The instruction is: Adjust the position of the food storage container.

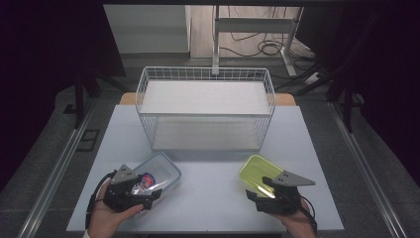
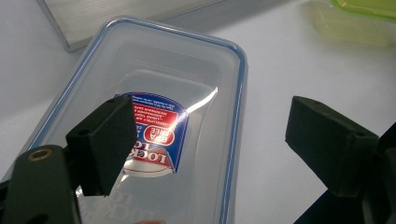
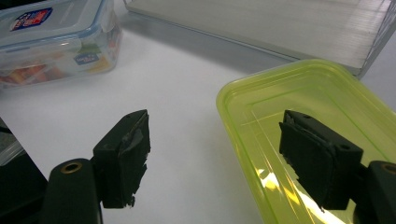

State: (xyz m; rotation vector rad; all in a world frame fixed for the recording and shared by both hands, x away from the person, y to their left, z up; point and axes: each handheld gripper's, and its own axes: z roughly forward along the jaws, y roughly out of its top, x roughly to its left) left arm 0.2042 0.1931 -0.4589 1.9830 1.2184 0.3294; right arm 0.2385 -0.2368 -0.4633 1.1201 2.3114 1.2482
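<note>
Containers lie in front of the wire basket [image 1: 205, 106] on the bench: the right hand-held gripper [image 1: 274, 194], jaws apart, straddles the yellow-green container's [image 1: 257, 174] near rim, the left hand-held gripper [image 1: 134, 192], likewise apart, straddles the clear blue-rimmed container's [image 1: 158, 173] long edge.

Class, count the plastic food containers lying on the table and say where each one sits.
2. The clear blue-rimmed container lies near the front left by the left gripper; the yellow-green container lies front right by the right gripper. The wire basket behind looks empty.
</note>
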